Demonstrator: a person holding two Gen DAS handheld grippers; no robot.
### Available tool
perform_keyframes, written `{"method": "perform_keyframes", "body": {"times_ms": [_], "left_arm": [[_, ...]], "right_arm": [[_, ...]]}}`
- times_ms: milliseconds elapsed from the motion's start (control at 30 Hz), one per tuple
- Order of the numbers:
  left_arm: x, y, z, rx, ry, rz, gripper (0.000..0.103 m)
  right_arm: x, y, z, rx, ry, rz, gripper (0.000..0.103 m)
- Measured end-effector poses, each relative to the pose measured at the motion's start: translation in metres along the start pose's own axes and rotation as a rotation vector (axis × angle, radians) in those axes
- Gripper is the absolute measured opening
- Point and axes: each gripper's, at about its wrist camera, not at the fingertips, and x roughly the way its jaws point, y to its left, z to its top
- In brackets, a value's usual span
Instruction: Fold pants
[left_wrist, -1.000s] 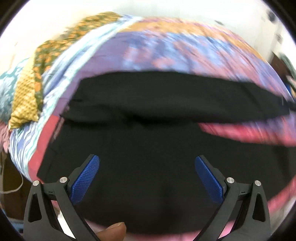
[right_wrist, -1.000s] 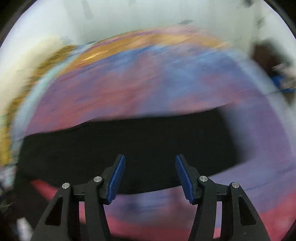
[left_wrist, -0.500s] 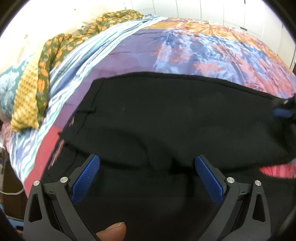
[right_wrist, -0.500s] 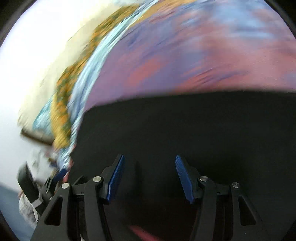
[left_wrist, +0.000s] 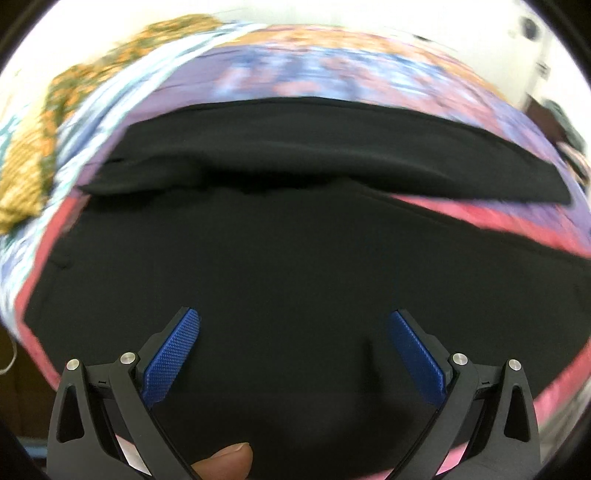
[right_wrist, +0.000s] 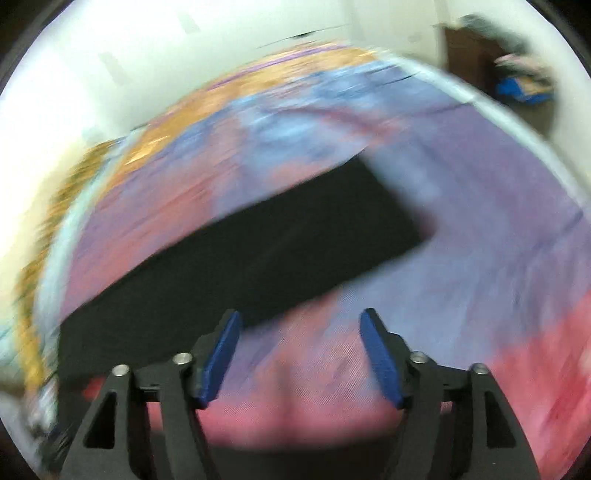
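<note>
Black pants (left_wrist: 288, 251) lie spread on a patterned bedspread (left_wrist: 332, 70). In the left wrist view one leg lies as a band across the far side and the wider part fills the near side. My left gripper (left_wrist: 293, 332) is open and empty just above the near part of the pants. In the blurred right wrist view a black pant leg (right_wrist: 280, 251) runs diagonally across the bedspread (right_wrist: 498, 240). My right gripper (right_wrist: 300, 332) is open and empty, over bare bedspread just beyond the leg's near edge.
A green and orange patterned cloth (left_wrist: 44, 147) lies bunched at the bed's left edge. White walls (right_wrist: 184, 55) stand behind the bed. Dark furniture with a blue item (right_wrist: 517, 88) stands at the far right of the room.
Both grippers stay open. The left view has drawn back and lowered toward the near part of the pants. The right gripper has swung from over the black cloth to over the bedspread beside the leg.
</note>
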Motion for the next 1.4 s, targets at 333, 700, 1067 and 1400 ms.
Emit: {"method": "perform_keyframes", "body": {"times_ms": [333,700,1067,1400], "left_arm": [[0.008,-0.017,-0.035,0.101,0.121,0.028,0.103],[-0.019,0.061,-0.025,-0.091,0.062,0.089,0.103],[-0.019,0.092,-0.051,-0.182,0.088,0.114,0.103],[-0.049,0.1,-0.048,-0.181,0.062,0.104,0.103]], "right_arm": [[-0.018,-0.043,-0.12,0.205,0.074,0.062,0.065],[-0.081,-0.077,-0.115,0.391,-0.093,-0.186,0.077],[-0.083,-0.128,-0.147,0.641,-0.087,0.032,0.074],[-0.1,-0.118,-0.132,0.523,-0.082,-0.13,0.005]]}}
